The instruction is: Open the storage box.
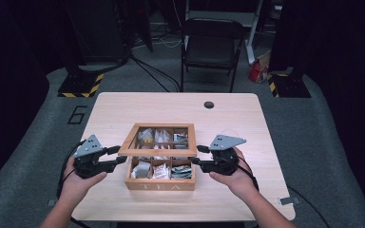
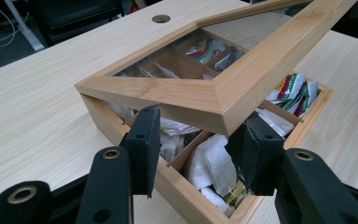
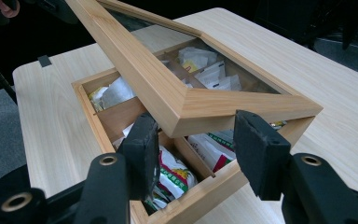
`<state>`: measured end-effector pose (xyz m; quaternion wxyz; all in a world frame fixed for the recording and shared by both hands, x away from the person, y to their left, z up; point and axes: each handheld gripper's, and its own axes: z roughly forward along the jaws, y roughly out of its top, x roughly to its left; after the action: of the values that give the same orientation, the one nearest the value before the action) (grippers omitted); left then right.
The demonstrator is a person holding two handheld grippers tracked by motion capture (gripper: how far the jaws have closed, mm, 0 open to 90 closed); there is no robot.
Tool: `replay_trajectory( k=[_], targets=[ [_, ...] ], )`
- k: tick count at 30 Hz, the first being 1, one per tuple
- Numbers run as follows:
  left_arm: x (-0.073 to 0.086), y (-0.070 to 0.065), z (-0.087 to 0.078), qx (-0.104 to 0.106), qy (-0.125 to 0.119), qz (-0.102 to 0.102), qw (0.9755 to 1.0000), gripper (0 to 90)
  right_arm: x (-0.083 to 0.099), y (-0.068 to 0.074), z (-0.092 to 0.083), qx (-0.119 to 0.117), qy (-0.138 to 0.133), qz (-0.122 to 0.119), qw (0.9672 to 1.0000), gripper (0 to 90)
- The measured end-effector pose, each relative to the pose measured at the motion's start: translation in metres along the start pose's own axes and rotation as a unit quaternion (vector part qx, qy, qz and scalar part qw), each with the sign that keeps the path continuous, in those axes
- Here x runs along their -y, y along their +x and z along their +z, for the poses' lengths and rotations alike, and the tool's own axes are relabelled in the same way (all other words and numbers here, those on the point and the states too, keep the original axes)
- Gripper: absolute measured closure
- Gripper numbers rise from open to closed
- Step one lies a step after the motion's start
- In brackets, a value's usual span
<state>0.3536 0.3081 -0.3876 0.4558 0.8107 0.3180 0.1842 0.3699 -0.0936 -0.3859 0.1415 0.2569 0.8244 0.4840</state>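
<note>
A wooden tea box (image 1: 159,185) marked TEA stands near the table's front middle, its compartments full of tea bags (image 1: 161,171). Its glass-paned lid (image 1: 157,152) is tilted up at the front, apparently hinged at the back. My left gripper (image 1: 119,156) is shut on the lid's front left corner. In the left gripper view the pads (image 2: 144,140) sit against both sides of that corner (image 2: 214,105). My right gripper (image 1: 197,154) is shut on the front right corner. In the right gripper view that corner (image 3: 223,109) lies between its pads (image 3: 256,149), with the tea bags (image 3: 172,175) below.
The light wooden table (image 1: 123,109) has a round cable hole (image 1: 209,104) at its back middle. A black folding chair (image 1: 212,45) stands beyond the table, with a red bag (image 1: 256,71) on the floor beside it. Cables trail over the grey floor.
</note>
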Motion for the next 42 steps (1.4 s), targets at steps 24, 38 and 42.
replay_trajectory(
  k=[24, 38, 42],
  targets=[
    [-0.052, 0.036, 0.001, 0.007, -0.033, -0.008, 0.9994, 58.2, -0.054, -0.038, -0.002, -0.013, -0.018, 0.042, 0.9989, 52.9],
    [-0.045, 0.056, 0.034, -0.016, -0.026, -0.027, 0.9992, 56.1, -0.067, -0.046, 0.0, -0.005, -0.02, 0.046, 0.9987, 53.5],
    [-0.047, 0.057, 0.039, -0.025, -0.027, -0.023, 0.9991, 58.6, -0.07, -0.049, 0.001, -0.005, -0.022, 0.046, 0.9987, 53.4]
  ],
)
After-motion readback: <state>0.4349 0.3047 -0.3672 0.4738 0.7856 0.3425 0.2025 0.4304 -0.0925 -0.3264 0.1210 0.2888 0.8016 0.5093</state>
